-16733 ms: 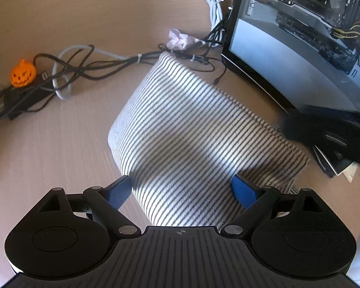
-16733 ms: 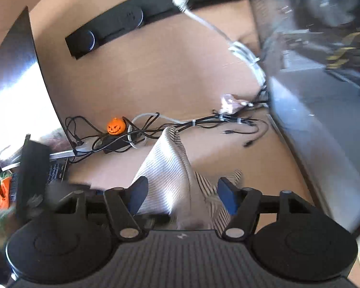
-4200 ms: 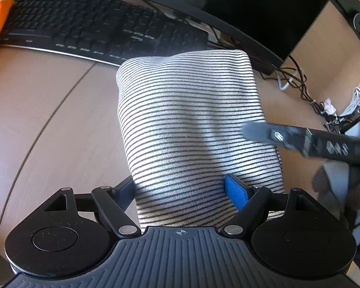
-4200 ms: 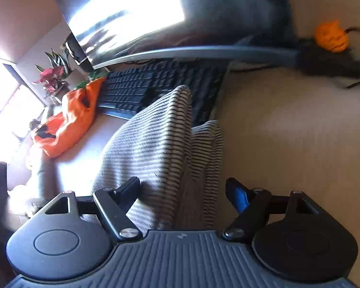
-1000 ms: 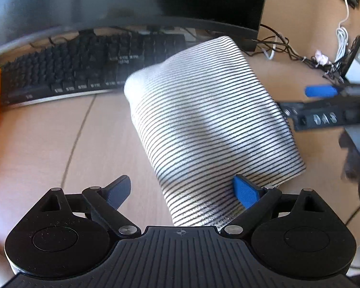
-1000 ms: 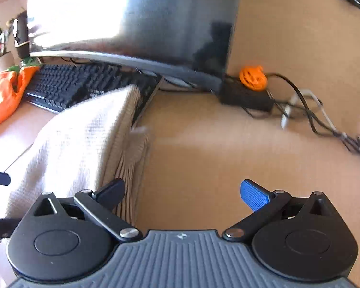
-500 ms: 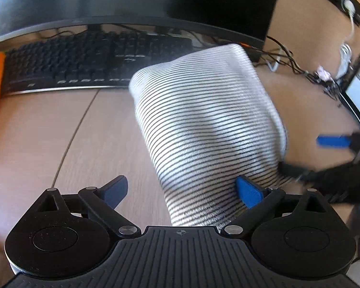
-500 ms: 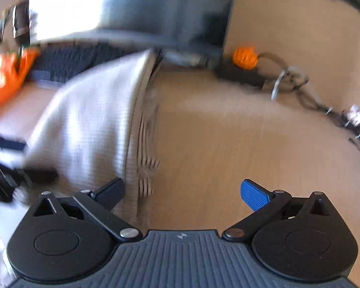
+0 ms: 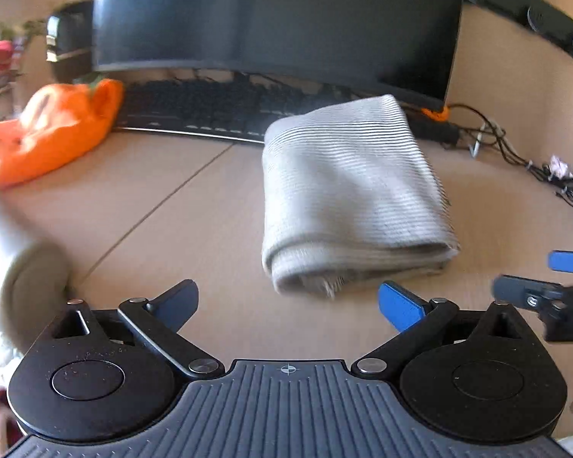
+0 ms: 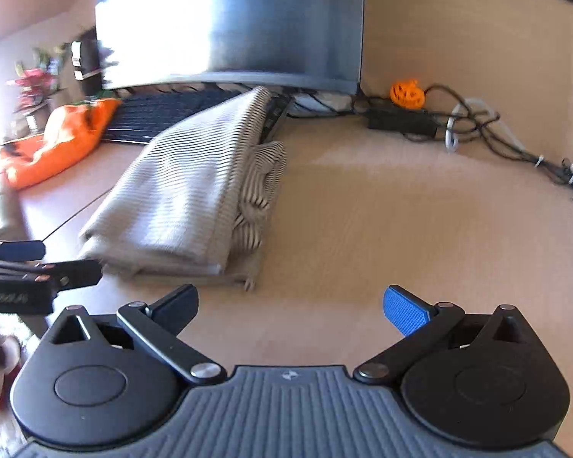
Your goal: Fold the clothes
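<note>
A folded grey-and-white striped garment (image 9: 347, 194) lies on the wooden desk (image 9: 172, 236) in front of the keyboard; the right wrist view shows the striped garment (image 10: 187, 191) from its side, with stacked layers. My left gripper (image 9: 286, 301) hangs just short of its near edge, jaws still opening wide, nothing between them. My right gripper (image 10: 290, 305) stands open over bare desk to the right of the garment, holding nothing. Each gripper shows at the edge of the other's view: the right gripper (image 9: 554, 278) and the left gripper (image 10: 38, 263).
A black keyboard (image 9: 217, 110) and a dark curved monitor (image 9: 279, 26) stand behind the garment. An orange cloth (image 9: 53, 129) lies at the left. A pumpkin figure (image 10: 407, 93), a black adapter and tangled cables (image 10: 477, 122) lie at the back right.
Both grippers have pulled back from the garment toward the near side of the desk. The left gripper's fingers, which flanked the garment's edge, now stand off it. The garment lies still.
</note>
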The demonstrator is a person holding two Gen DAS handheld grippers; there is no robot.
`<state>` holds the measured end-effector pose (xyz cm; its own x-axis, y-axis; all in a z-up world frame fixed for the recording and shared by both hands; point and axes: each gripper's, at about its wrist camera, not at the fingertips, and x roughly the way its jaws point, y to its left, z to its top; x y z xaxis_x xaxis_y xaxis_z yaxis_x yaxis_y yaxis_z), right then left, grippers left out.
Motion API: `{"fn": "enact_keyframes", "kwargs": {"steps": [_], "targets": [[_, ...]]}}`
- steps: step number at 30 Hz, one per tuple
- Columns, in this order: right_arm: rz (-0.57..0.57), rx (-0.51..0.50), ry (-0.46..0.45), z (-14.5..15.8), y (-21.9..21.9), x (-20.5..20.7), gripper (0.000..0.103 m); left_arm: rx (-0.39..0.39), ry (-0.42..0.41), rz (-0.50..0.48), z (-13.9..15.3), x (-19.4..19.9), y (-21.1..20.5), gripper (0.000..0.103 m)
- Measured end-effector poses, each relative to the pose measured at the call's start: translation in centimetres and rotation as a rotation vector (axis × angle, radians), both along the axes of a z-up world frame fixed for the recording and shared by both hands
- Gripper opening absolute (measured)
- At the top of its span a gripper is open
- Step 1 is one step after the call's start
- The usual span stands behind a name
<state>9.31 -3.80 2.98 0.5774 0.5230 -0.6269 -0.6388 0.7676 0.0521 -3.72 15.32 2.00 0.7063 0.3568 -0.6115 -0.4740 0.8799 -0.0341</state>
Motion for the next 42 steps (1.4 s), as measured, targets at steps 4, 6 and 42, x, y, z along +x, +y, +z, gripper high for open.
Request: {"fn": "enact_keyframes", "kwargs": {"steps": [4,6,42], "targets": [[-0.030,0.028,-0.078,-1.4,-3.2,-4.0,0.103,0.044,0.008,0.054,-1.5,-2.5,-3.7,0.103],[-0.022,0.011,-0.059,-2.1,-3.8,-4.7,0.103,0.036,0.006,0.037,-1.3,-3.1,-4.4,0.103],[0.007,0.000,0.039,-3.1,-4.7,-5.4,0.103,0.006,0.098,0.077,-1.2,-4.4,-5.7,0.103]]}}
